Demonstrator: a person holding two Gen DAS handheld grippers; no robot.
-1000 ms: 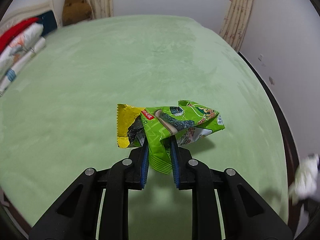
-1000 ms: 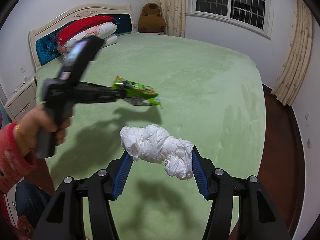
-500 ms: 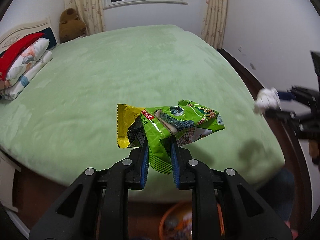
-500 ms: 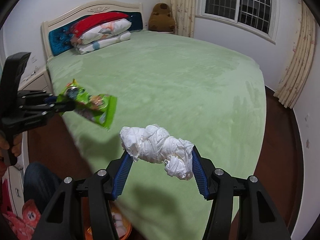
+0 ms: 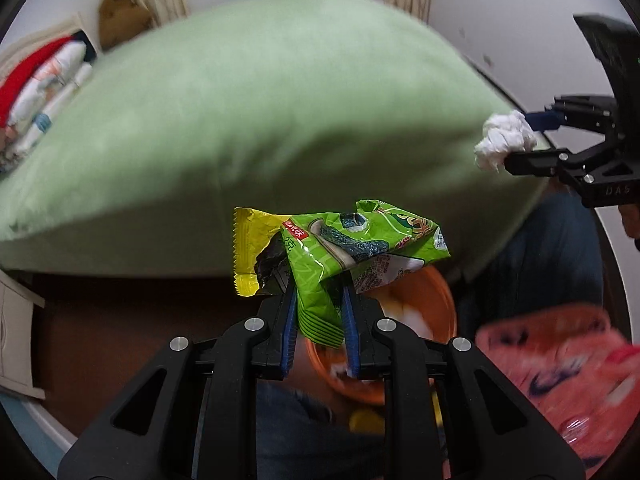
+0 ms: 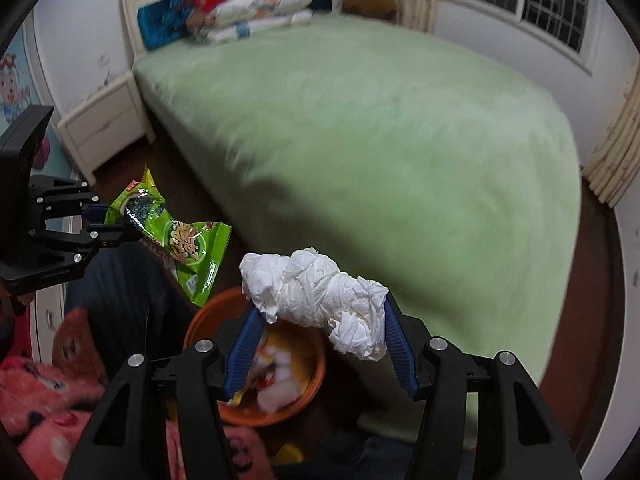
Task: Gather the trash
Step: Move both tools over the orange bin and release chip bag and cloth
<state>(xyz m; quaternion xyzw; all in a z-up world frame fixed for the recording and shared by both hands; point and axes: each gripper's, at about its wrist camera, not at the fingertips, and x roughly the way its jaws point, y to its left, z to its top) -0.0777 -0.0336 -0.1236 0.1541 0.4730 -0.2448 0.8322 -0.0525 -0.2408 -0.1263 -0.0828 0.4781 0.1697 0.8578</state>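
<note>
A green bed point(image 6: 380, 128) fills the room — headboard point(image 6: 168, 16) at 11 o'clock, nightstand point(image 6: 106, 130) at 9, barred window point(image 6: 524, 4) at 1; walls white, floor point(image 6: 588, 292) dark wood.

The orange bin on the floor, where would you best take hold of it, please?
Grip the orange bin by its thin upright rim, coming from above on the bed side; that open arc is bare, while both loaded grippers crowd the near side.
</note>
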